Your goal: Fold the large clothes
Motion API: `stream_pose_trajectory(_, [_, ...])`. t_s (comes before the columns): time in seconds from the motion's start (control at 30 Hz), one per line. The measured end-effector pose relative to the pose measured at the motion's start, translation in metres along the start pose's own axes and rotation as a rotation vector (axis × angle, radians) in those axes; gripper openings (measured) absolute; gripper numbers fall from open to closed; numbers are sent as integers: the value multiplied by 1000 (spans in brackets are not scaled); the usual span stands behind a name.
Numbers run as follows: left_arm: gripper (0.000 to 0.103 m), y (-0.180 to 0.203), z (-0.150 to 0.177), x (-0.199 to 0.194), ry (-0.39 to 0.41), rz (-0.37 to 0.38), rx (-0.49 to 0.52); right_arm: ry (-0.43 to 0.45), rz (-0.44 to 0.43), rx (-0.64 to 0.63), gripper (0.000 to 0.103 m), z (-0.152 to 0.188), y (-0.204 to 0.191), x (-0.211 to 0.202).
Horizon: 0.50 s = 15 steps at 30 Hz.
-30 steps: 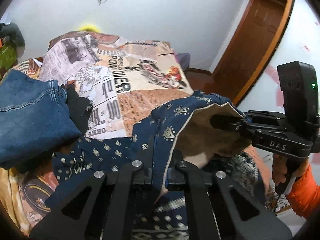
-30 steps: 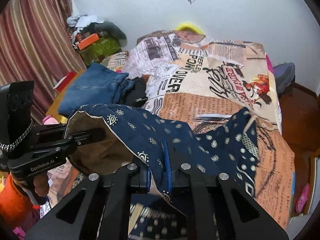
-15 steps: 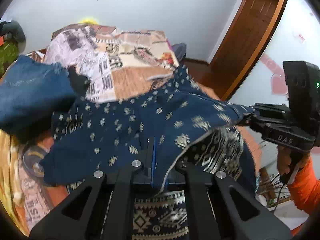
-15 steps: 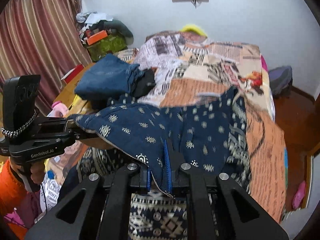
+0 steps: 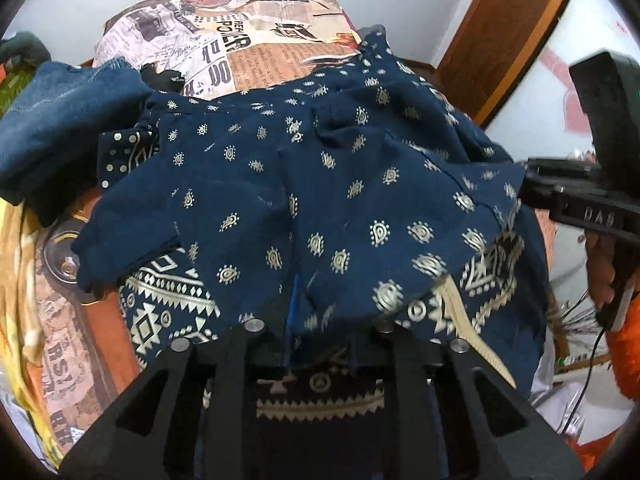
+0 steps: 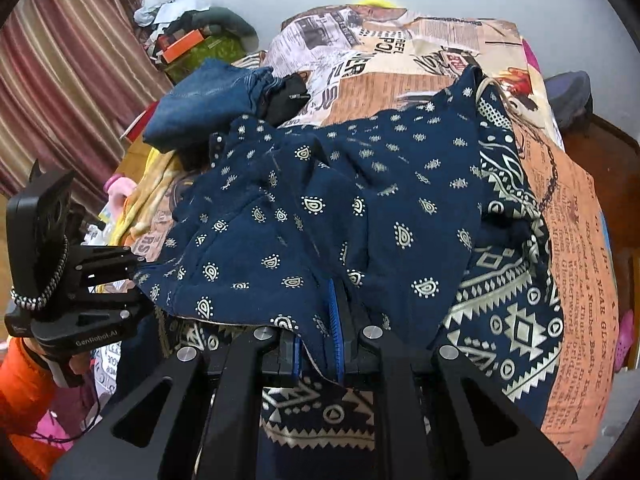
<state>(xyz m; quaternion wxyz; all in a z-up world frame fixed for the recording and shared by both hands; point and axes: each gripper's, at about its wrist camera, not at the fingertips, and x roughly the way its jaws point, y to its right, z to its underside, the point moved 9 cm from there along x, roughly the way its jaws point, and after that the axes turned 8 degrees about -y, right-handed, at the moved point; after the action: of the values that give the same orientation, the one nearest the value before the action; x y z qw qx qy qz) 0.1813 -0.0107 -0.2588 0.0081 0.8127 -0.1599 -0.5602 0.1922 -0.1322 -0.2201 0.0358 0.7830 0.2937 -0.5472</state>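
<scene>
Item: navy paisley garment (image 5: 320, 184), folded across bed (image 5: 280, 68). Left tongs (image 5: 316, 320) opening, hem between; right tongs (image 6: 318, 332) pinch hem. I'd lay corners level before releasing.

"GenRobot.AI" marks the left tongs (image 6: 138, 276); "DAS" marks the right tongs (image 5: 524, 192).

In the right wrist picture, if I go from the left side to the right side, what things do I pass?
Striped curtain → left gripper → folded jeans → dark blue patterned garment → orange newspaper-print bedsheet → pink shoe.
</scene>
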Motion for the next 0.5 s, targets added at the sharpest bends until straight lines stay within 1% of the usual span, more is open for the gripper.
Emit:
stream_pose_trajectory(0.1, [39,4,2,-17,37,-29,36,-5,12,-11,12,0,-2,-9])
stream_pose_trajectory(0.2, [47,5,-2,-38,84,-39,49,8,13,-6,13,-2,-2,-19])
stream_pose_trajectory(0.4, [50,-3,-24,-76,176,-24,21,26,21,-3,15,-9,-3,-34])
stream_pose_trajectory(0.5, [52,-10,-36,-91,219,-38,11,23,28,-28,17,-9,-7,-39])
